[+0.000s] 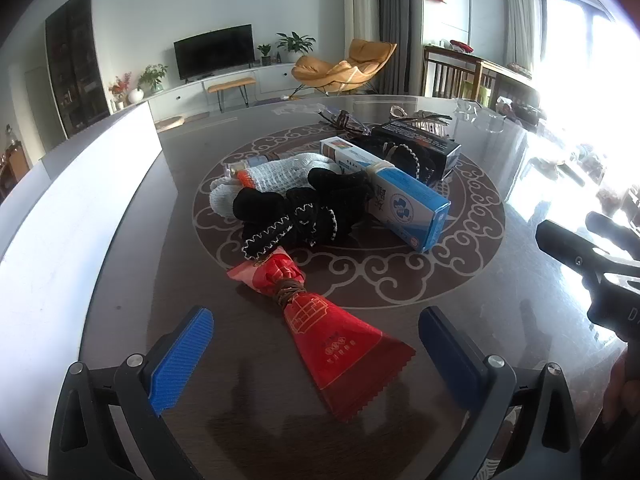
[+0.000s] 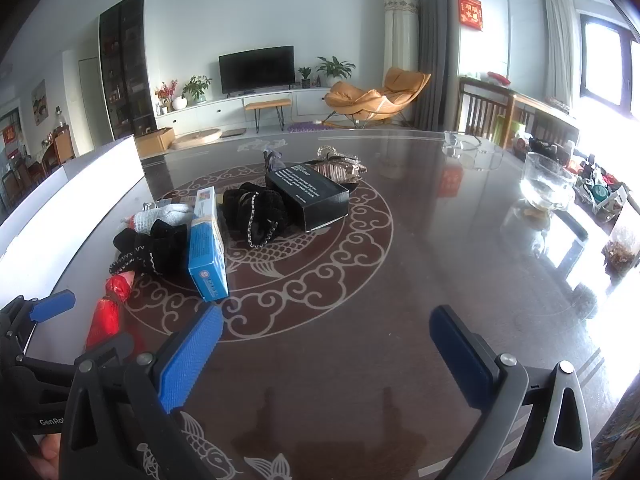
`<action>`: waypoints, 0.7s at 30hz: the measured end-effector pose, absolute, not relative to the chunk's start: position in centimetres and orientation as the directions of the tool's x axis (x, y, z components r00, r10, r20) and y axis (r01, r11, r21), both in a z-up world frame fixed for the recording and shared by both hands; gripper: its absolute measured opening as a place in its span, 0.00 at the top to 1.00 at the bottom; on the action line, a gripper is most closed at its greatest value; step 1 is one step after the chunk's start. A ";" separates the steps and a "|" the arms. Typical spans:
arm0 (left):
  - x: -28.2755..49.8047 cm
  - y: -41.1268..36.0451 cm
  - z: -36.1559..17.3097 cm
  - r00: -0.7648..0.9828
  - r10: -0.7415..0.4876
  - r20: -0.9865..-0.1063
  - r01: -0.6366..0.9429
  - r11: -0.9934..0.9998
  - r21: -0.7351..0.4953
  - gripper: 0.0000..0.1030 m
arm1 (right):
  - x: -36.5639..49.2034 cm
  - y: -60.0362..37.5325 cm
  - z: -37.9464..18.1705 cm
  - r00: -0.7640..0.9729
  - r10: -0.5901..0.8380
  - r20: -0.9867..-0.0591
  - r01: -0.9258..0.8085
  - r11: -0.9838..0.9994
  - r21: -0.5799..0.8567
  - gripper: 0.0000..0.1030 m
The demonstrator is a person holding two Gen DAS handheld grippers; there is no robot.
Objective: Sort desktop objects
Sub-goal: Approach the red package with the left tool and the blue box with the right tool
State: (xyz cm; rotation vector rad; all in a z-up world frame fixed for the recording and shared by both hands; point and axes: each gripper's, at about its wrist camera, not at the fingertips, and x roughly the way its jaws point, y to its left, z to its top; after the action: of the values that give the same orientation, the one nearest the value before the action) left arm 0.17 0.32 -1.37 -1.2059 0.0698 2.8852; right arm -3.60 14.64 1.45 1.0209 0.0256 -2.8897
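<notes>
Your left gripper (image 1: 316, 344) hangs spread wide over the red foil packet tied w/ brown cord (image 1: 320, 320), which lies nearest you on the dark glass-topped table (image 1: 500, 280). Looks like step one: pick approach. Next, drop and close across the tied waist, not the flat tail. Right gripper (image 2: 326, 344) is also spread, holding nothing, w/ bare table ahead. The black knitted gloves (image 1: 304, 212) touch the packet's far end, so lift toward you. The white box wall (image 1: 80, 208) stands close on the left.
</notes>
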 end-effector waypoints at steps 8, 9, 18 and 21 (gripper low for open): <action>0.2 0.1 -1.4 -0.702 0.002 -0.712 -0.028 -0.999 0.025 0.00 | -3.7 14.6 1.4 -0.771 -0.069 -0.633 0.079 -0.997 0.013 0.00; 0.2 0.1 -1.4 -0.702 0.001 -0.712 -0.029 -0.999 0.028 0.00 | -3.8 14.6 1.4 -0.771 -0.069 -0.633 0.079 -0.997 0.013 0.00; 0.2 0.2 -1.3 -0.704 -0.008 -0.710 -0.028 -0.999 0.039 0.00 | -3.7 14.6 1.4 -0.770 -0.075 -0.634 0.079 -0.997 0.023 0.00; 0.2 0.2 -1.4 -0.703 -0.007 -0.711 -0.028 -0.999 0.038 0.00 | -3.7 14.6 1.4 -0.769 -0.075 -0.635 0.080 -0.997 0.021 0.00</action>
State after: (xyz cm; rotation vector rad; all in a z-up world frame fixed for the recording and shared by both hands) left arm 0.22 0.19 -1.36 -1.2055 0.0720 2.8879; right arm -3.74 14.56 1.37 1.0336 0.0117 -2.8795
